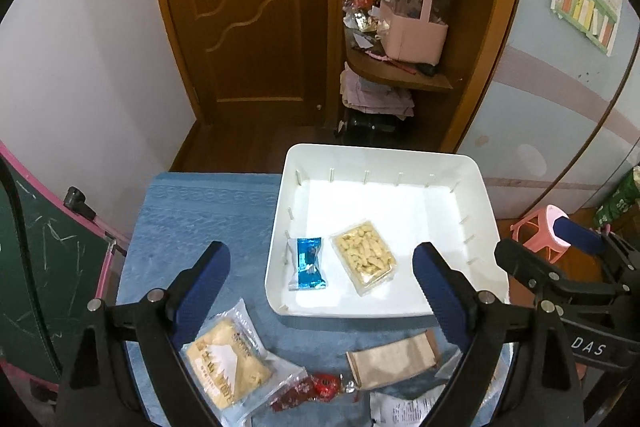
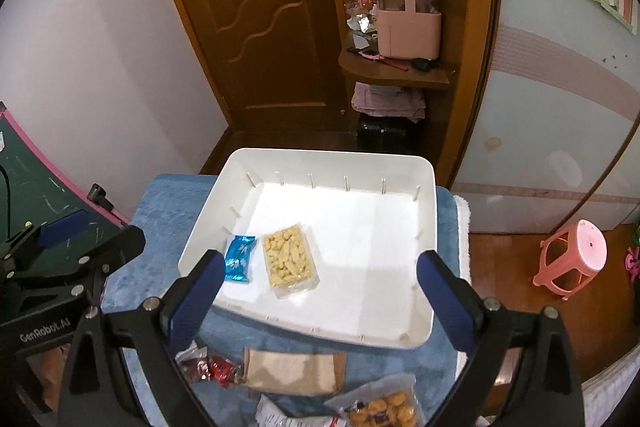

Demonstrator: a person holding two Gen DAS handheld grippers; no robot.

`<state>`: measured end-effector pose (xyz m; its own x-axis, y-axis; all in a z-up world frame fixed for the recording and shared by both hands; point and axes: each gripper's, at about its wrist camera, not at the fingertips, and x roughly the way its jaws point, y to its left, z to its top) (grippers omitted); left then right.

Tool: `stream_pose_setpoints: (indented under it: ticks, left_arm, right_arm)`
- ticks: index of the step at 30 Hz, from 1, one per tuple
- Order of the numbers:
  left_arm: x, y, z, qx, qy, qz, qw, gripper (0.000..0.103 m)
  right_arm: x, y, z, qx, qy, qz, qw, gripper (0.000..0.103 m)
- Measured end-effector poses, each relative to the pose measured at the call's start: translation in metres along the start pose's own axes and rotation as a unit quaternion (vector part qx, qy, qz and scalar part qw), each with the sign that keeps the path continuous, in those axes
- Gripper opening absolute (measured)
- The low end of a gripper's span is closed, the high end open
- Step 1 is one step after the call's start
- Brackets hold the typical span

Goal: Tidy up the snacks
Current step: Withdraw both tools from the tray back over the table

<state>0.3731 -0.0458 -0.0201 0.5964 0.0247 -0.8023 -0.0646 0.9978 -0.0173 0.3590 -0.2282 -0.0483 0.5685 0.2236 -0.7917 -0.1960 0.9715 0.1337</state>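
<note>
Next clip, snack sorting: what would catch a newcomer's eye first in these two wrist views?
The bright white plastic bin on the blue towel dominates, holding only a blue foil packet and, beside it to the right, a clear tray of pale yellow puffs. Nearer the cameras, unsorted snacks lie on the towel, such as a brown paper pouch and a yellow cake in clear wrap. The left gripper and right gripper are both open and empty.

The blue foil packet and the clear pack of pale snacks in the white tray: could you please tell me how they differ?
The blue foil packet is opaque and shiny, while the clear pack of pale snacks shows its contents. The foil packet is smaller and has crimped ends; the clear pack is bigger and boxy. The foil packet lies nearer the tray's left wall. Both lie flat, side by side, inside the white tray.
</note>
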Motion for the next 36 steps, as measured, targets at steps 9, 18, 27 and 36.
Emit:
stream_pose_setpoints:
  ticks: [9,18,27,36]
  left_arm:
    - [-0.066,0.01,-0.026,0.02,-0.023,-0.018,0.9994,0.092]
    - [-0.133,0.042,-0.064,0.031,-0.041,-0.037,0.998,0.092]
    - [-0.178,0.061,-0.107,0.039,-0.057,-0.058,0.9959,0.092]
    - [-0.179,0.067,-0.15,0.033,-0.033,-0.068,0.9966,0.092]
  right_arm:
    - [-0.065,0.017,-0.023,0.012,-0.023,-0.038,0.999,0.097]
    - [-0.127,0.051,-0.065,0.031,-0.04,-0.077,0.996,0.097]
    - [-0.173,0.09,-0.11,-0.001,-0.062,-0.114,0.991,0.097]
    - [-0.173,0.105,-0.162,-0.016,-0.034,-0.105,0.994,0.097]
